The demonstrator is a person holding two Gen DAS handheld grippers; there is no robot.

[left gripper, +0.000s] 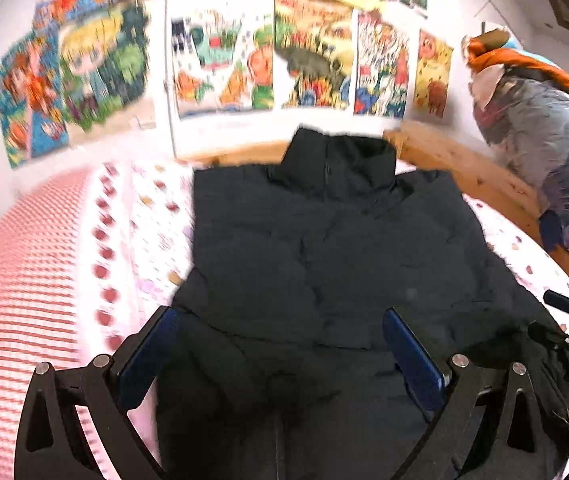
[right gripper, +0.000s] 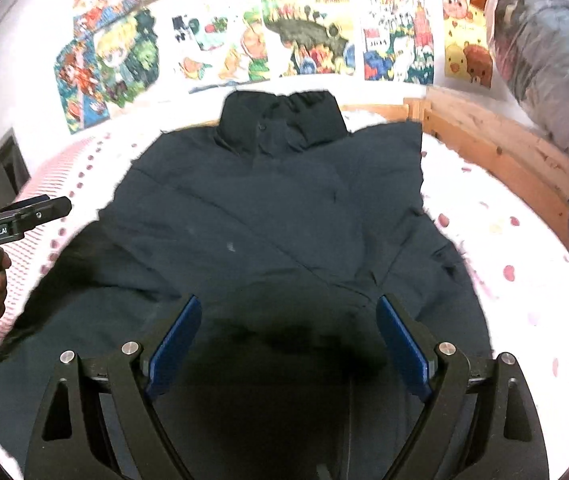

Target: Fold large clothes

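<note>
1. We saw the dark puffer jacket (right gripper: 268,208) spread flat on the bed (right gripper: 500,240), collar at twelve o'clock
2. Both the left gripper (left gripper: 284,344) and right gripper (right gripper: 288,332) had fingers apart, holding nothing
3. We judged each should pinch the hem corners evenly

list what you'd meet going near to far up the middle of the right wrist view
right gripper with its blue fingers apart → black jacket spread on the bed → jacket collar → wooden bed frame → drawings on the wall
</note>
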